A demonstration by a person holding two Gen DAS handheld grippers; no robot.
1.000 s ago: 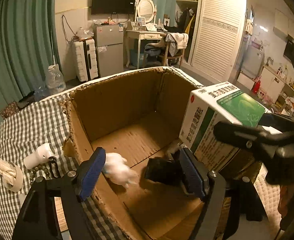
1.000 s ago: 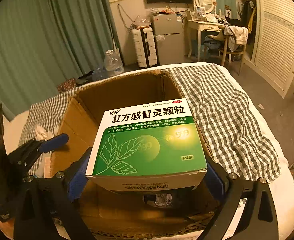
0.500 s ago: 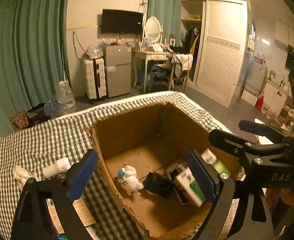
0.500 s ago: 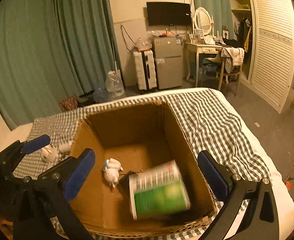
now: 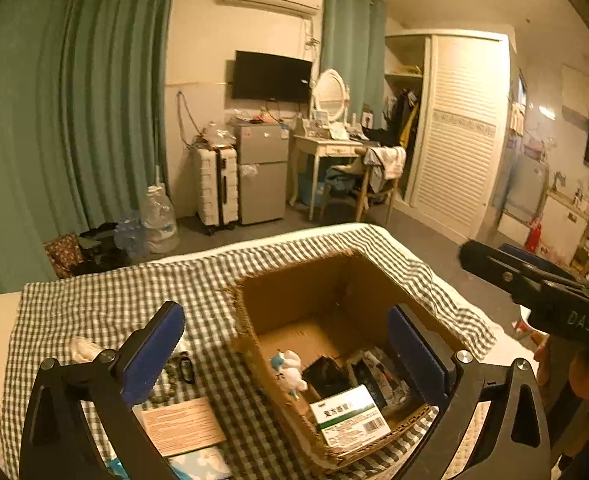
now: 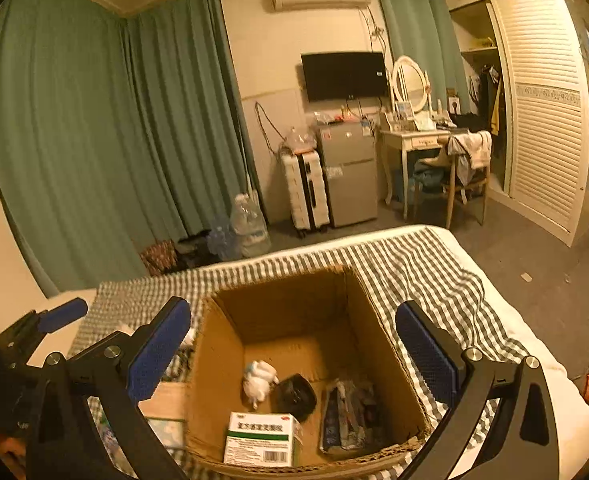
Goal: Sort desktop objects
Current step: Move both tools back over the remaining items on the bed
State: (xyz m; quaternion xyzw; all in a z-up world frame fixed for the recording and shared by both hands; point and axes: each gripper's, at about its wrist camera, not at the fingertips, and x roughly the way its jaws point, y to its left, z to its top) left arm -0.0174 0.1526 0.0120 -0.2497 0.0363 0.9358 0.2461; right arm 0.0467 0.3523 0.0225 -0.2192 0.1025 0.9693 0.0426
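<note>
Checked cloth (image 5: 106,296) over the tabletop, cardboard box (image 6: 222,364) at its right end. Inside, at the near wall — medicine box (image 6: 260,438), dark pouch (image 6: 296,396), white toy (image 6: 258,376). Outside, off the box's left edge, a paper card (image 5: 182,426) lying long axis left-right, directly below left gripper (image 5: 284,346) — the nearer one. Both spread wide, holding nothing; right gripper (image 6: 294,346) above the box.

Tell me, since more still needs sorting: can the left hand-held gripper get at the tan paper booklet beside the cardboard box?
Probably yes: the left hand-held gripper is open, and the tan paper booklet lies uncovered on the checked cloth.
</note>
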